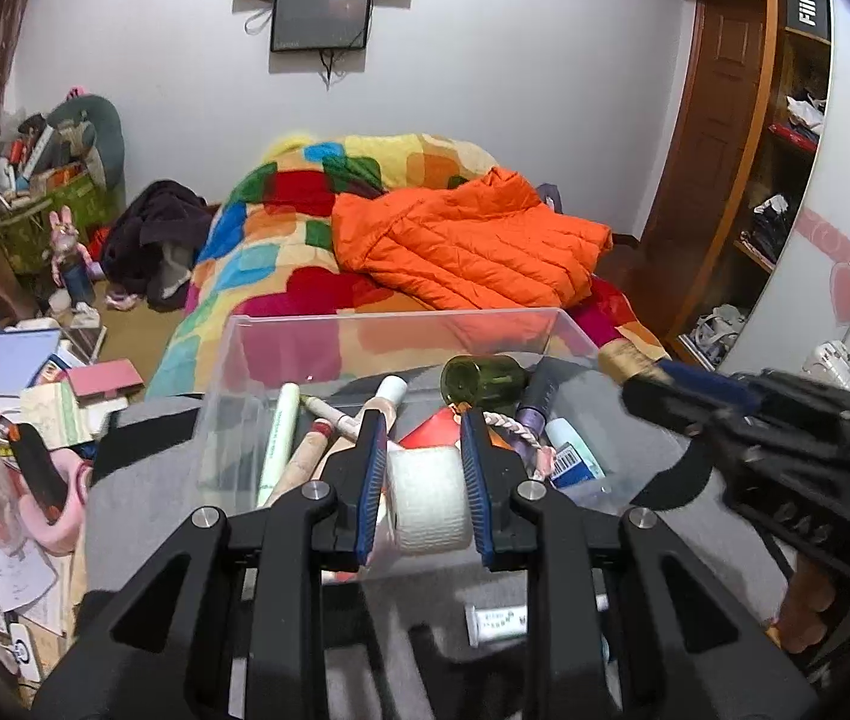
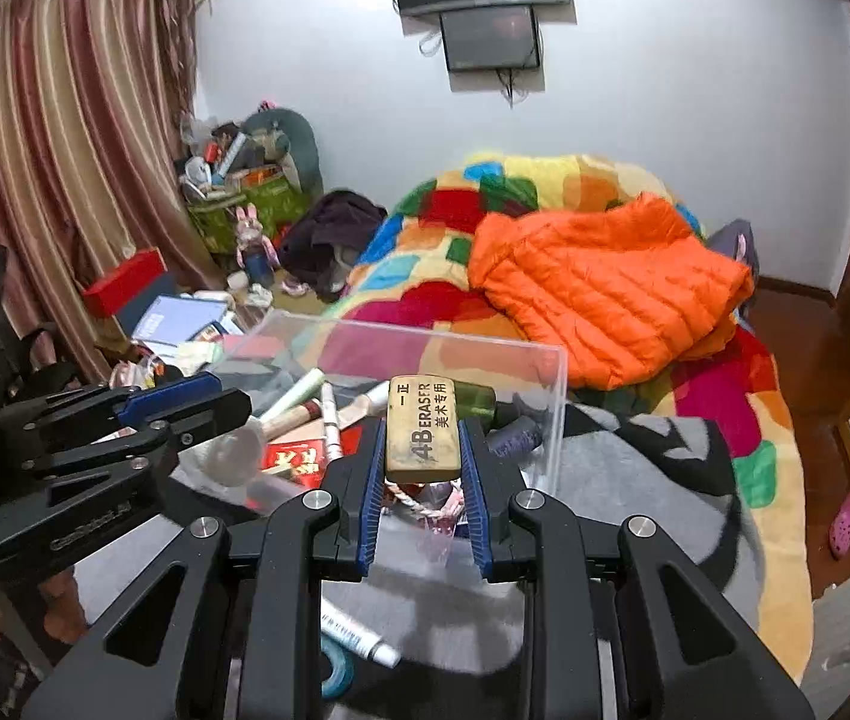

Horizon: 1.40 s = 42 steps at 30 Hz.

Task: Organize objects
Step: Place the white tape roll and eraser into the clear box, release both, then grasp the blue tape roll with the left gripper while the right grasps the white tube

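A clear plastic box (image 1: 281, 336) stands on the grey blanket and holds pens, tubes, a green bottle (image 1: 485, 378) and a red packet. My left gripper (image 1: 423, 450) is shut on a white tape roll (image 1: 428, 498) and holds it over the box's near side. My right gripper (image 2: 423, 438) is shut on a tan 4B eraser (image 2: 423, 429) and holds it above the box's (image 2: 551, 414) near edge. The left gripper shows at the left of the right wrist view (image 2: 209, 402). The right gripper shows at the right of the left wrist view (image 1: 689, 390).
A white tube (image 1: 497, 621) lies on the grey blanket (image 1: 143, 498) in front of the box, also in the right wrist view (image 2: 359, 636) beside a blue tape roll (image 2: 335, 669). An orange jacket (image 1: 461, 240) lies on the colourful quilt. Books and clutter (image 1: 35, 378) cover the floor at left.
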{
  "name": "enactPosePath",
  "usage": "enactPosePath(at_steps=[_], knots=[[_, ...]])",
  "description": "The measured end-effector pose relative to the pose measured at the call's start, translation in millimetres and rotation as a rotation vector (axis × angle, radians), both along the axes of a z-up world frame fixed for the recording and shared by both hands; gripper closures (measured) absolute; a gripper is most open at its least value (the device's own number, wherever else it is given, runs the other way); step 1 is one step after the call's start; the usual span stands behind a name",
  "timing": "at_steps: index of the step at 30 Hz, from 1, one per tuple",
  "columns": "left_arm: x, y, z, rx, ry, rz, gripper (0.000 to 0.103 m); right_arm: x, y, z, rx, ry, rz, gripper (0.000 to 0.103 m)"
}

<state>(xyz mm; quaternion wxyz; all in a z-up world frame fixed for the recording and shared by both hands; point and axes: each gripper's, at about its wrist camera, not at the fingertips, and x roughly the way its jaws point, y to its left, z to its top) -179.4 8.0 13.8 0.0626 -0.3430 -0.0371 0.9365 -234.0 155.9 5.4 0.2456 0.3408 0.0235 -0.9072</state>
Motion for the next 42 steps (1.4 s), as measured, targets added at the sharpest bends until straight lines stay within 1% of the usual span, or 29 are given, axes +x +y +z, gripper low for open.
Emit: enactPosePath(at_steps=[3, 6, 10, 12, 16, 19, 21, 23, 25, 29, 31, 35, 37, 40, 42], knots=[[-10.2, 1.9, -1.2, -0.006, -0.007, 0.006, 0.078, -17.0, -3.7, -14.0, 0.008, -0.053, -0.003, 0.081], [-18.5, 4.6, -5.6, 0.007, -0.023, -0.011, 0.078, -31.6, -4.4, -29.2, 0.008, -0.110, -0.004, 0.081], [-27.6, 5.9, -13.8, 0.003, -0.051, -0.019, 0.078, -38.6, -3.8, -40.8, 0.021, -0.145, -0.012, 0.081], [-29.2, 6.7, -16.4, 0.002, -0.060, -0.025, 0.076, -38.3, -3.9, -43.1, 0.027, -0.153, -0.007, 0.081], [-25.7, 6.9, -16.8, 0.007, -0.060, -0.036, 0.062, -35.2, -3.4, -40.8, 0.036, -0.147, 0.001, 0.081], [-21.0, 6.0, -11.0, 0.006, -0.050, -0.038, 0.059, -31.0, -4.0, -34.7, 0.040, -0.137, 0.006, 0.081], [-14.8, 5.1, -3.1, -0.024, -0.022, -0.020, 0.053, -25.8, -2.5, -28.8, 0.029, -0.129, 0.019, 0.080], [-8.9, 2.8, 5.6, -0.037, 0.008, -0.004, 0.040, -17.2, 0.1, -21.0, 0.020, -0.111, 0.032, 0.077], [-0.1, -0.5, 13.8, -0.037, 0.033, 0.000, 0.035, -8.4, 2.0, -15.0, 0.019, -0.090, 0.042, 0.070], [21.2, 0.7, 17.7, -0.064, 0.051, -0.006, 0.018, 15.4, 9.9, -6.1, 0.024, -0.050, 0.061, 0.061], [31.3, 5.2, 12.0, -0.071, 0.035, -0.019, 0.015, 24.5, 14.4, -6.3, 0.034, -0.041, 0.061, 0.058], [49.4, 20.8, -14.6, -0.044, -0.049, -0.082, 0.014, 37.2, 26.8, -11.1, 0.058, -0.038, 0.051, 0.055], [56.9, 32.1, -27.8, -0.048, -0.079, -0.103, 0.014, 42.2, 34.3, -16.5, 0.075, -0.038, 0.039, 0.054], [64.6, 46.9, -45.7, -0.064, -0.101, -0.112, 0.014, 44.9, 45.0, -26.7, 0.088, -0.063, 0.029, 0.053], [66.2, 54.2, -56.1, -0.058, -0.117, -0.116, 0.014, 46.6, 50.6, -34.6, 0.081, -0.093, 0.029, 0.053]])
